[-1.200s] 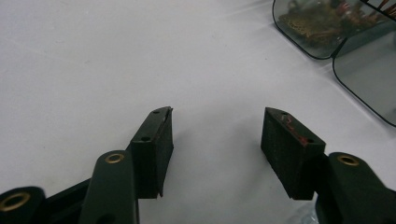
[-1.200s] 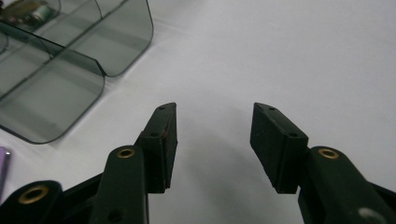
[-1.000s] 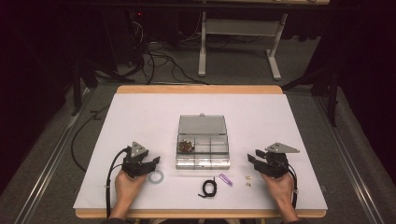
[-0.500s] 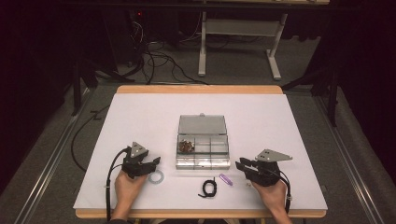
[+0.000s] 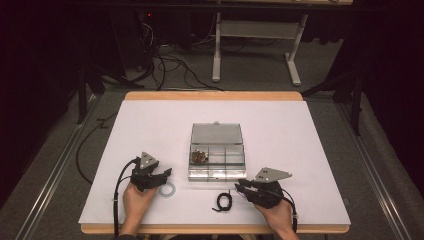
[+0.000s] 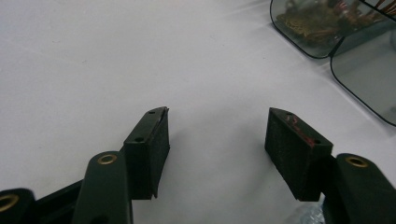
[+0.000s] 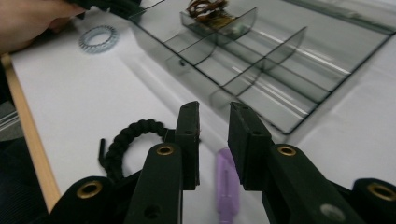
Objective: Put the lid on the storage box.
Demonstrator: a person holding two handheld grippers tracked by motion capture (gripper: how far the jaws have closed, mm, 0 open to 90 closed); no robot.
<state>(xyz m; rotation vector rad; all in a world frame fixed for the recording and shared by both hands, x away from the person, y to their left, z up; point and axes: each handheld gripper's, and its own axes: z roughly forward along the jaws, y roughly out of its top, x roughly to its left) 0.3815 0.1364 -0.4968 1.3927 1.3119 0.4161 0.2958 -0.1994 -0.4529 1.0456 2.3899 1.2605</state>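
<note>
Right claw [image 7: 214, 140] above unmarked purple clip [image 7: 226, 184].

My two grippers, the left gripper [image 6: 217, 140] and the right gripper [image 7: 214, 140], have black jaws with brass-coloured rivets. Low in the right gripper view lies a lilac clip [image 7: 225, 184]; left of it is a black braided cord [image 7: 123, 142]. The ring [image 7: 97, 38] at upper left is silvery. The smoky grey box [image 7: 280, 88] holds brown-gold pieces [image 7: 208, 11]. The table cover [image 5: 150, 125] is white.
</note>
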